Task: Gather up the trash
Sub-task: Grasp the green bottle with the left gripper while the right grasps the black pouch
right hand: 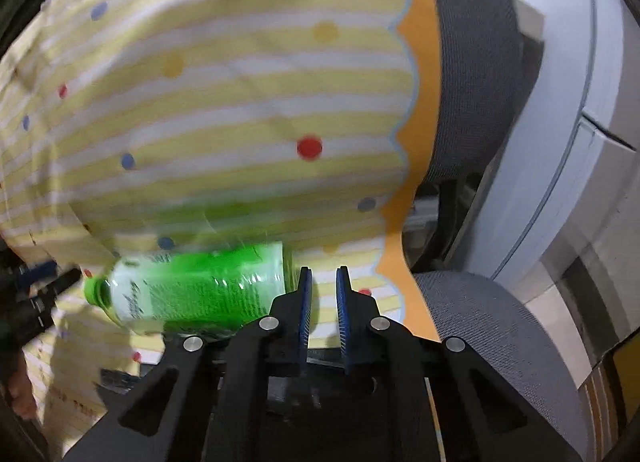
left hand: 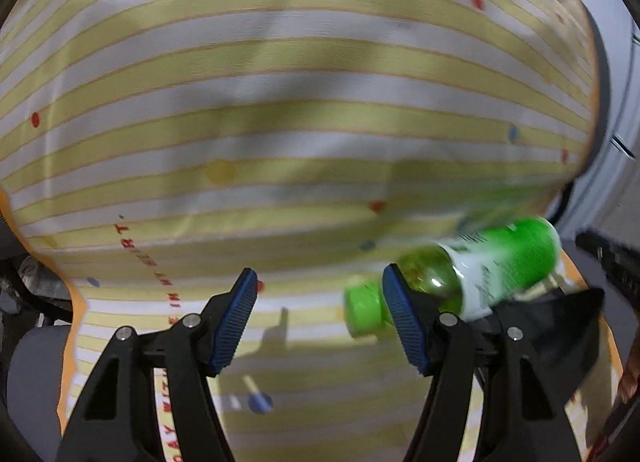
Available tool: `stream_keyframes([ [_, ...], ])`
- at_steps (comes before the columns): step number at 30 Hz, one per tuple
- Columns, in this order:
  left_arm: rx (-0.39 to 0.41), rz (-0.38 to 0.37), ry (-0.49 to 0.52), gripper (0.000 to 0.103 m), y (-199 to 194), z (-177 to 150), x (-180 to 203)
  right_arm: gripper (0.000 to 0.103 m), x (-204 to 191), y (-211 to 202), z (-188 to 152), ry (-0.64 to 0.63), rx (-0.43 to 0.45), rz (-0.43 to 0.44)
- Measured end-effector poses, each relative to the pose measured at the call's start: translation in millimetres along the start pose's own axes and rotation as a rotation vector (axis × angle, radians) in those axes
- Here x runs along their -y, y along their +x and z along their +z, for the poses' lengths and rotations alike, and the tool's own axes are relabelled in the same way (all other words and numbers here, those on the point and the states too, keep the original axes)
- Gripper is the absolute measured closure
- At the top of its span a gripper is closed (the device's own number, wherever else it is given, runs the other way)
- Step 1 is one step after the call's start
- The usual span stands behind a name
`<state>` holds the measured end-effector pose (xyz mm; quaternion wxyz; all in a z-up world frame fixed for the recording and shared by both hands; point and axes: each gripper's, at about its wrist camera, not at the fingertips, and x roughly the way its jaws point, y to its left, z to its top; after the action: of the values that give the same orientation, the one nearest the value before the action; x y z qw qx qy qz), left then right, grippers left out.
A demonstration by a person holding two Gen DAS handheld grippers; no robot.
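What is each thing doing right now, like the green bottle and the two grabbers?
Green plastic bottle with green cap: lying on its side, cap on, blurred, between no jaws.
Left gripper with blue pads: jaws wide apart, nothing between them.
Right gripper with blue pads: jaws nearly together, small gap, nothing between them.
Yellow-and-white striped dotted cloth: spread out under the bottle.
Grey fabric chair: partly covered by the cloth.

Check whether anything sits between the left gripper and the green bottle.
Nothing visible does. The green bottle lies on the striped cloth right beside the left gripper, outside its open jaws.
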<state>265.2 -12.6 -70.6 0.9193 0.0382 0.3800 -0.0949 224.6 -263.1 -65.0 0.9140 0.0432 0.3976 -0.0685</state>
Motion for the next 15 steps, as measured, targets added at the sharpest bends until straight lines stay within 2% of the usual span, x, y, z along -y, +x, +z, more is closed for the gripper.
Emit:
stream_keyframes([
  [3, 0.004, 0.065, -0.035, 0.040, 5.9, 1.4, -10.1, 0.090, -0.9, 9.4, -2.8, -0.005, -0.023, 0.015],
  [6, -0.030, 0.082, -0.029, 0.042, 18.8, 2.6, -12.8, 0.090, -0.5, 16.7, -3.8, 0.000, -0.036, 0.032],
  [9, -0.074, 0.035, 0.031, 0.044, 32.6, 2.2, -5.4, 0.089, 1.2, 23.4, -5.3, 0.008, -0.053, 0.048],
  [12, -0.111, -0.005, 0.093, 0.056, 35.3, -2.3, -0.1, 0.089, 7.5, 30.2, -4.7, 0.017, -0.080, 0.071],
  [15, -0.132, -0.101, 0.149, 0.058, 21.2, -11.6, 3.5, 0.091, 6.1, 33.1, -5.1, -0.003, -0.087, 0.119],
])
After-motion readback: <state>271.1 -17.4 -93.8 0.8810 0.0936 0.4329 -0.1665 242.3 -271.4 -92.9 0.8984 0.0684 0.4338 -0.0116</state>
